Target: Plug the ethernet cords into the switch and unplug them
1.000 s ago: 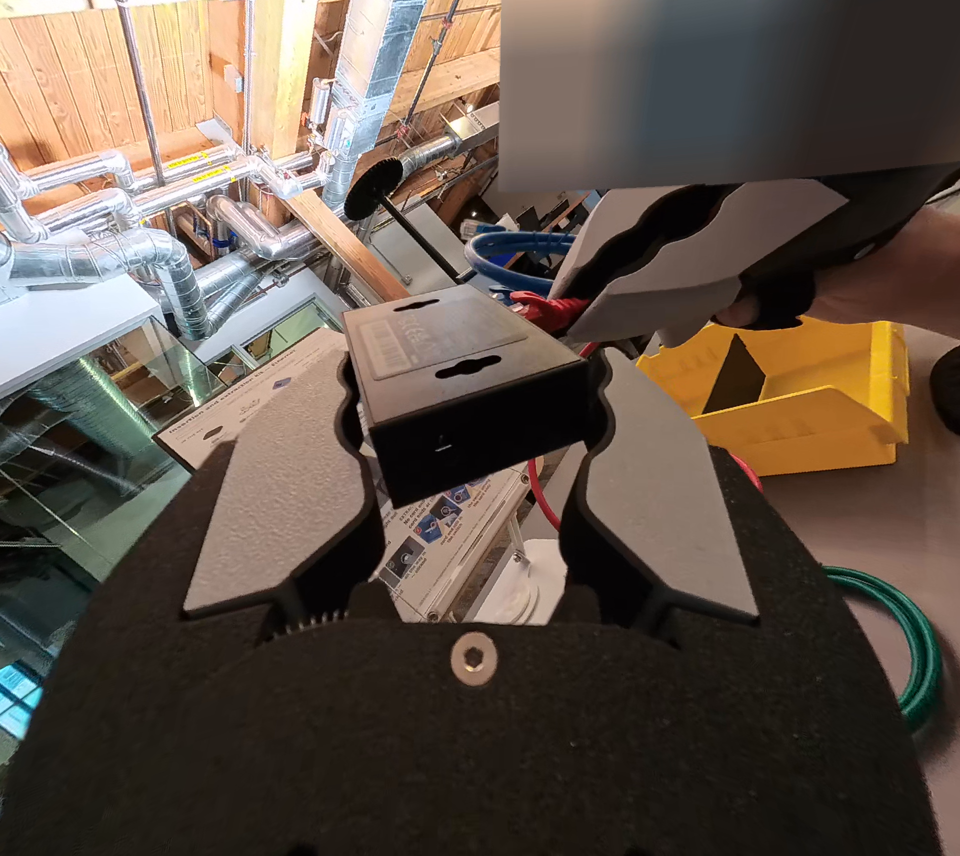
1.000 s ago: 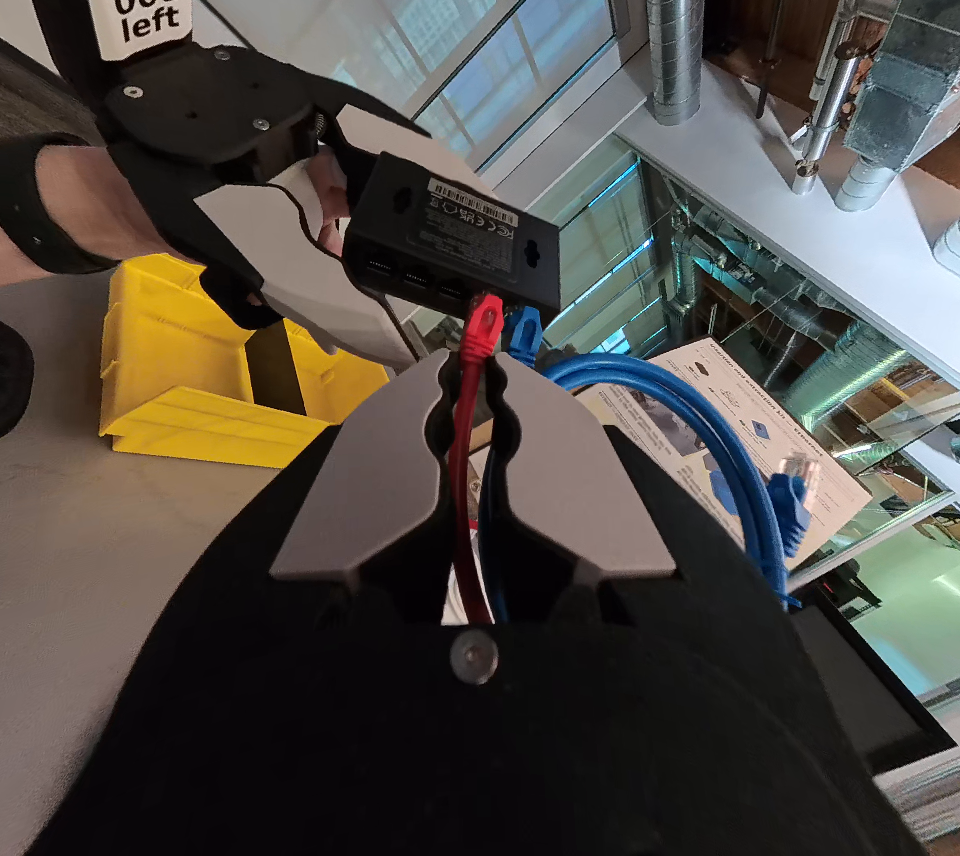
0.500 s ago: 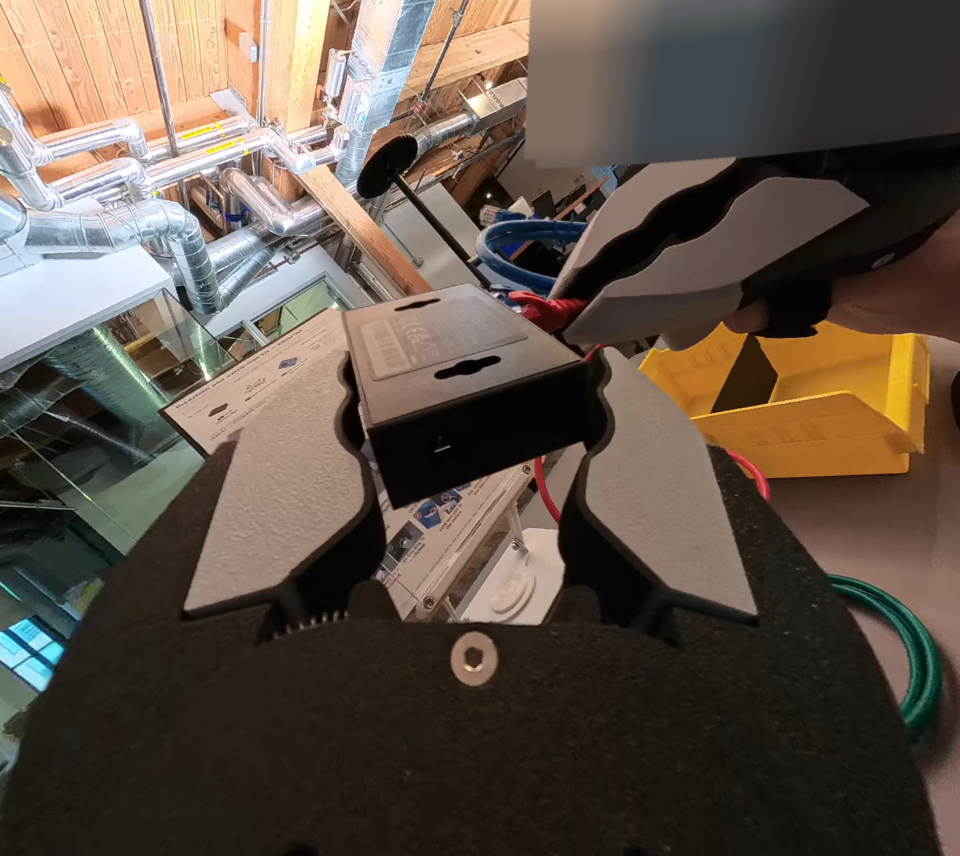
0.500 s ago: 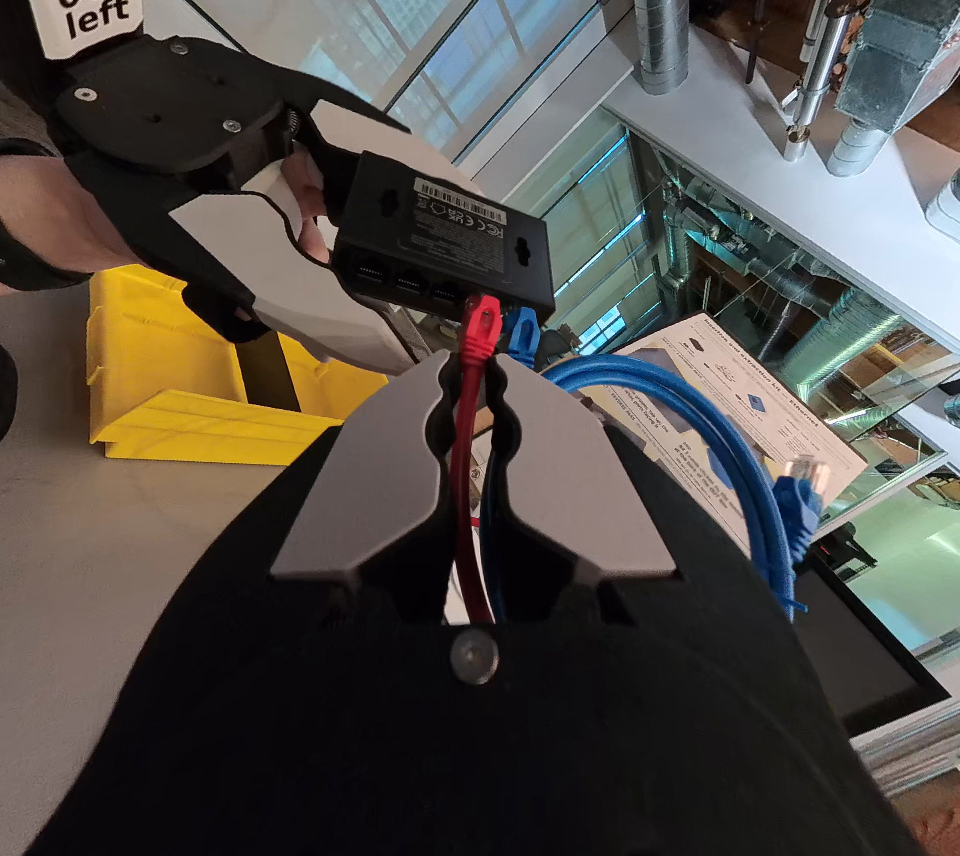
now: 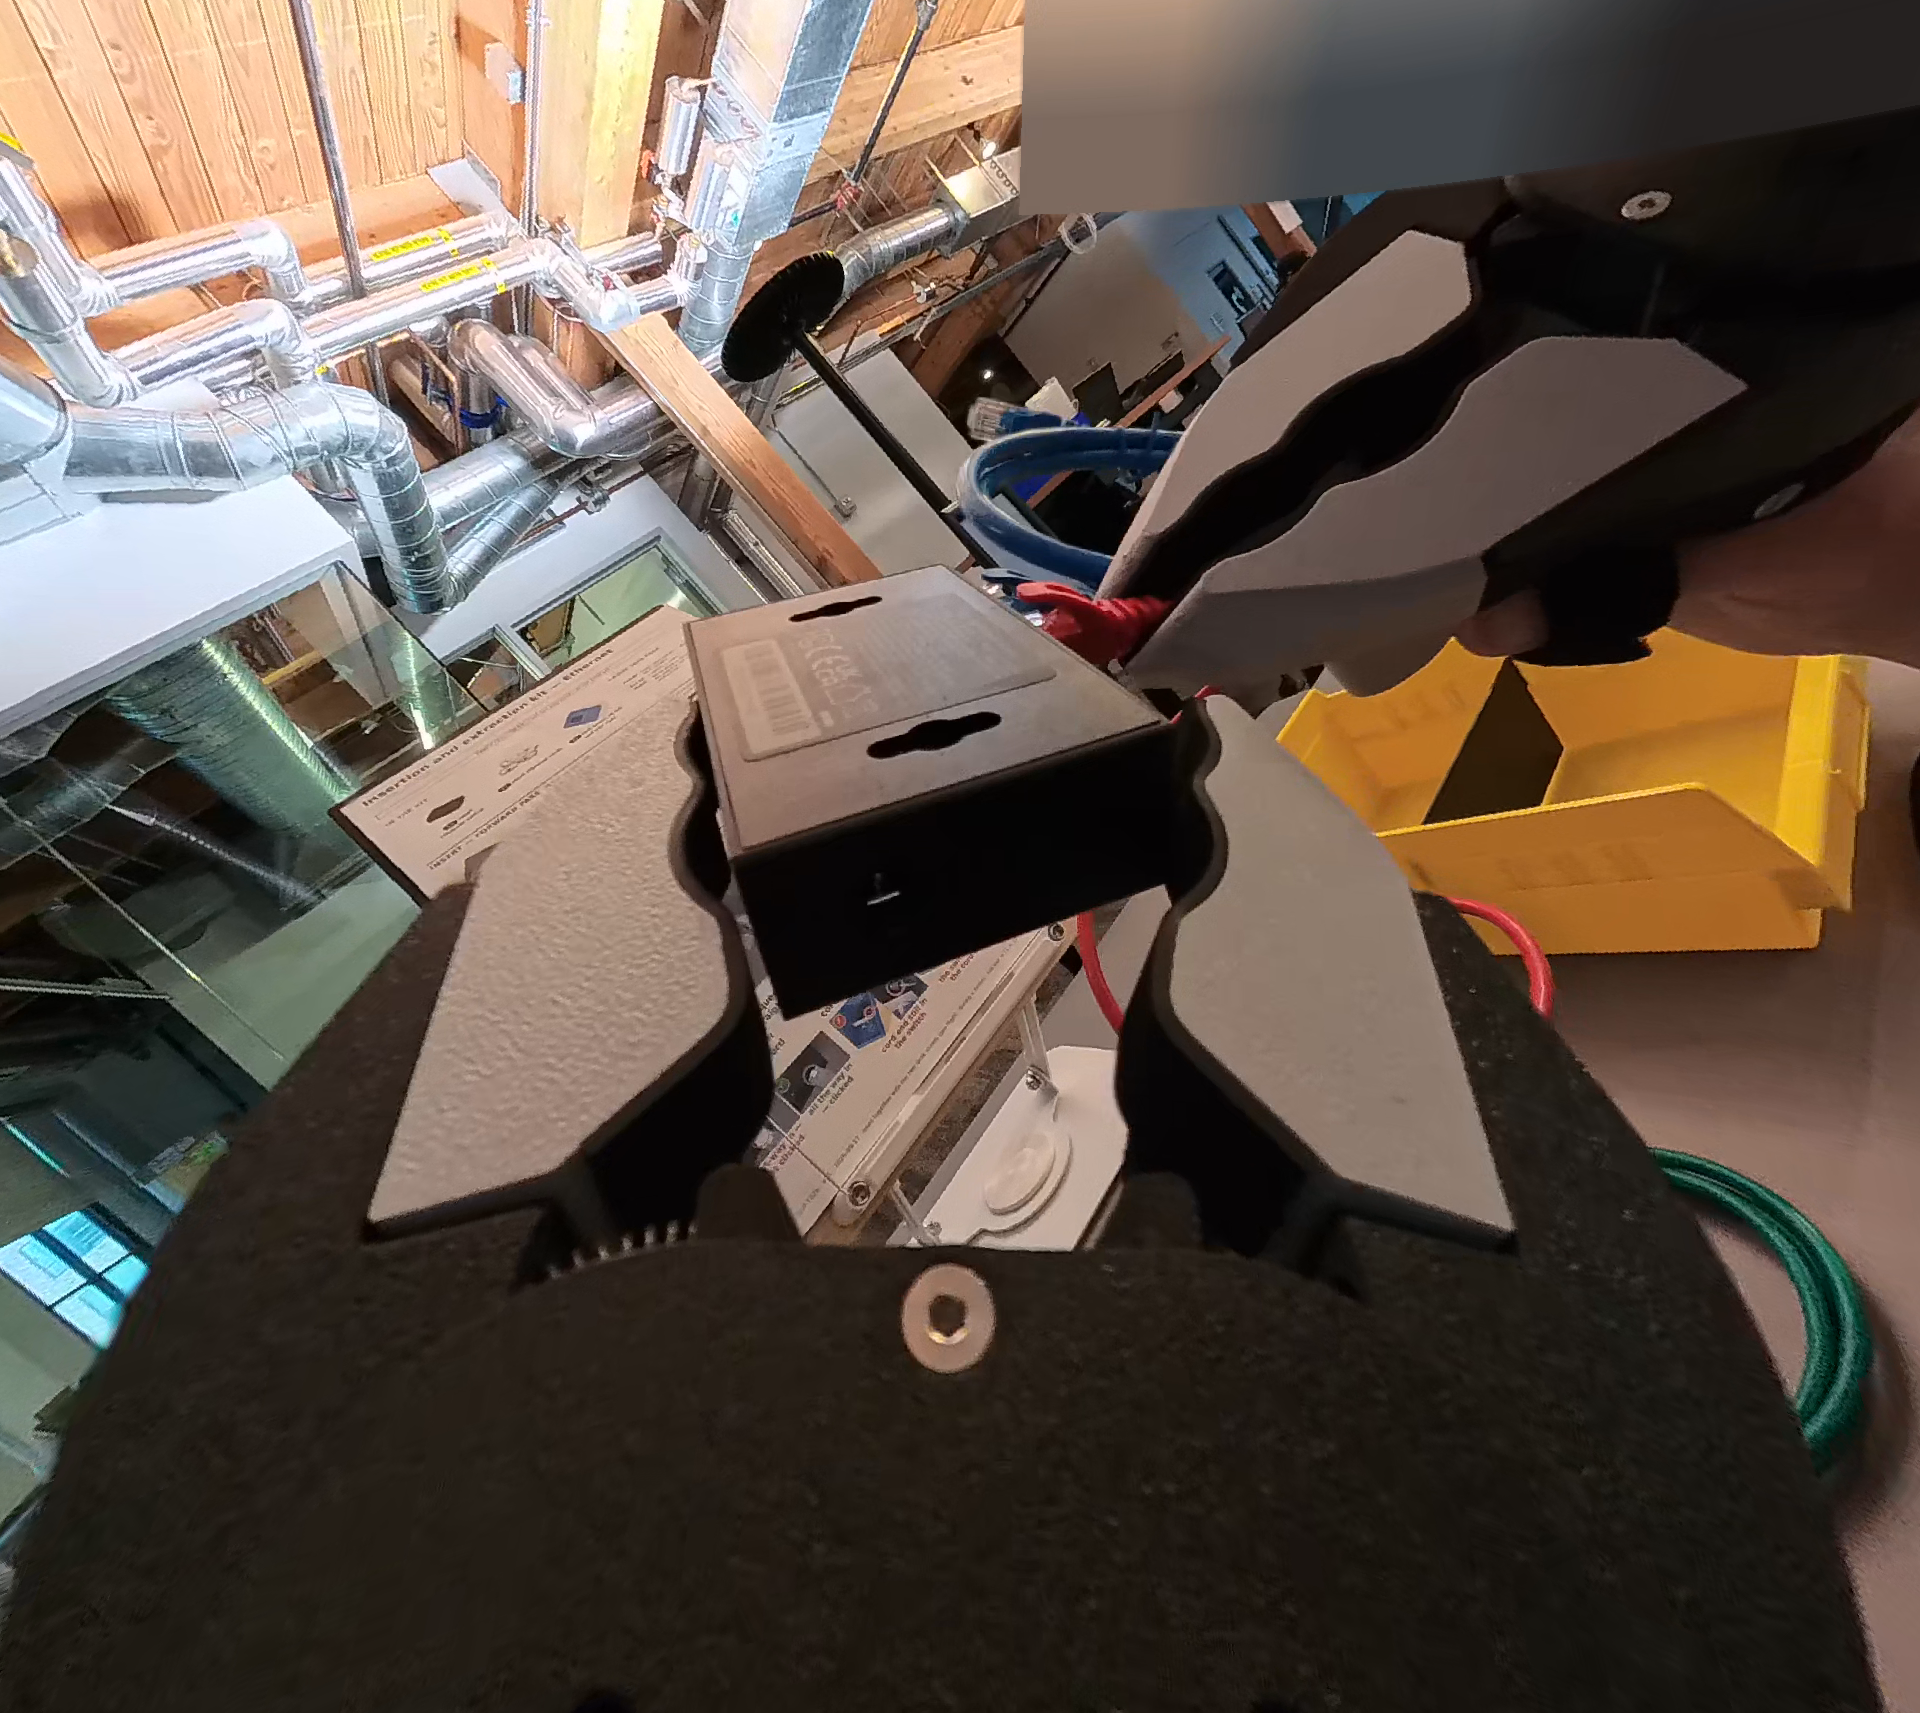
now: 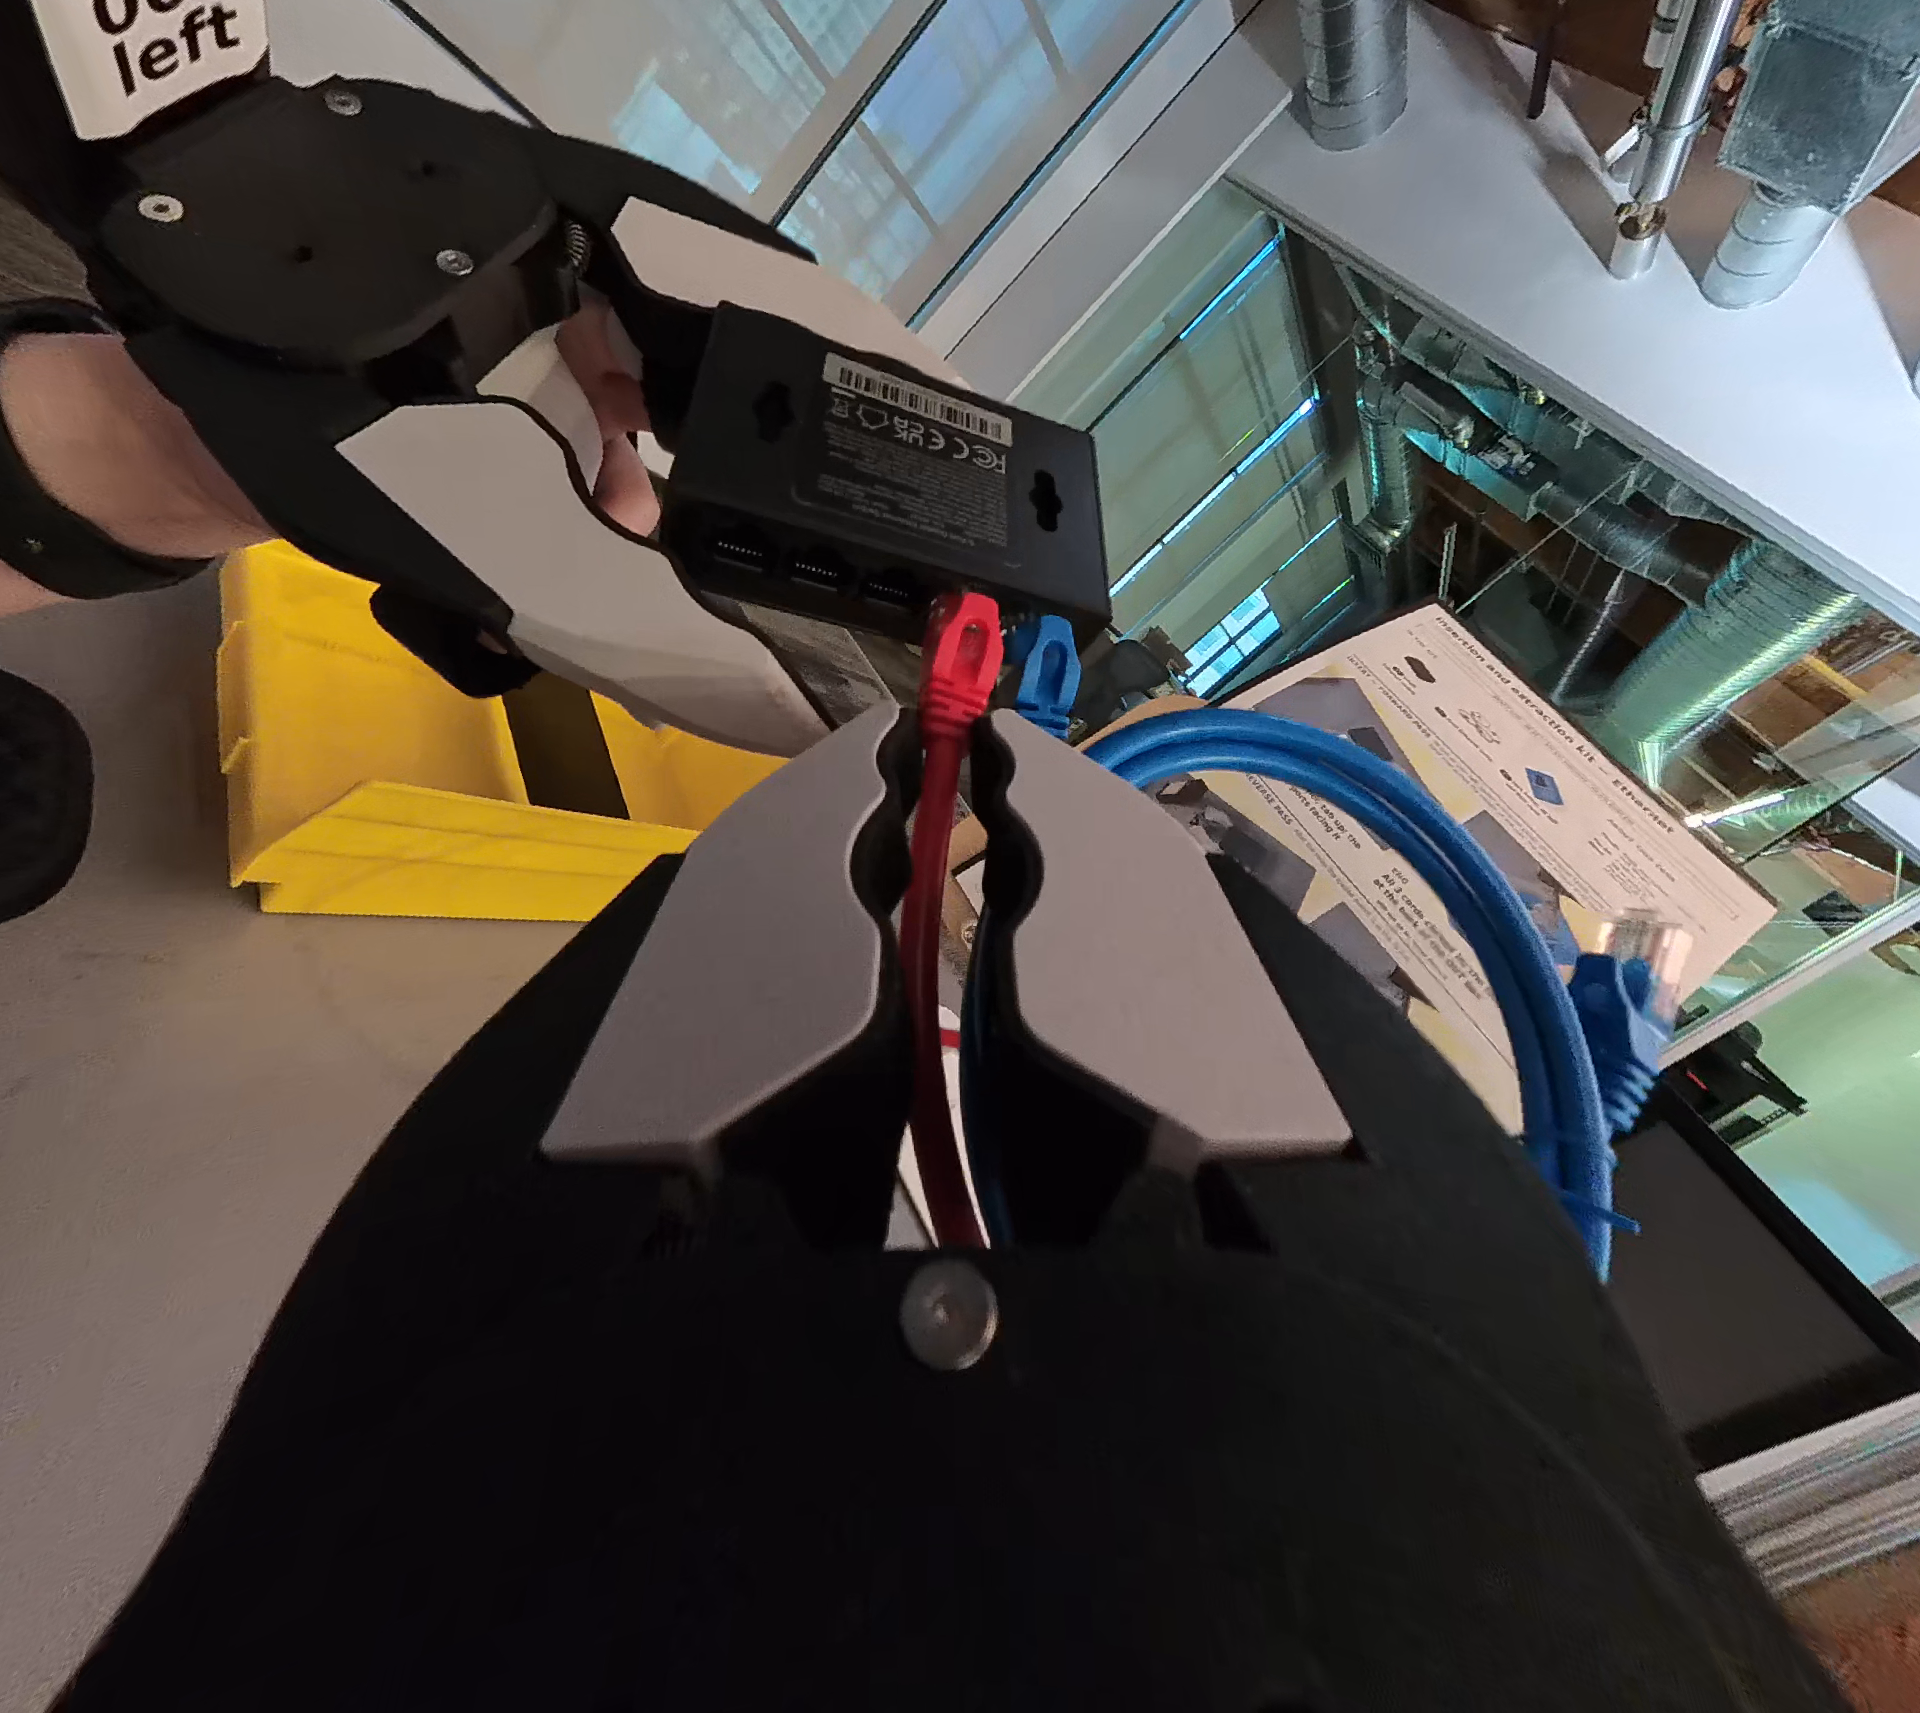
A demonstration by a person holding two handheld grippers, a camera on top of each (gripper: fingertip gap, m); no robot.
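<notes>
Above a grey table [image 6: 187,1092], the left gripper [image 5: 940,790] clamps the light, rigid switch [image 5: 935,780] by its sides; the right gripper [image 6: 951,728] pinches the limp red cord [image 6: 940,884] just behind its stiff plug, at a port.

Cord plug [image 6: 961,650] in switch [image 6: 883,500]

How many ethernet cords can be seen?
3: red cord in the right gripper, at the switch; blue cord plugged beside it; green cord on the table.
</notes>
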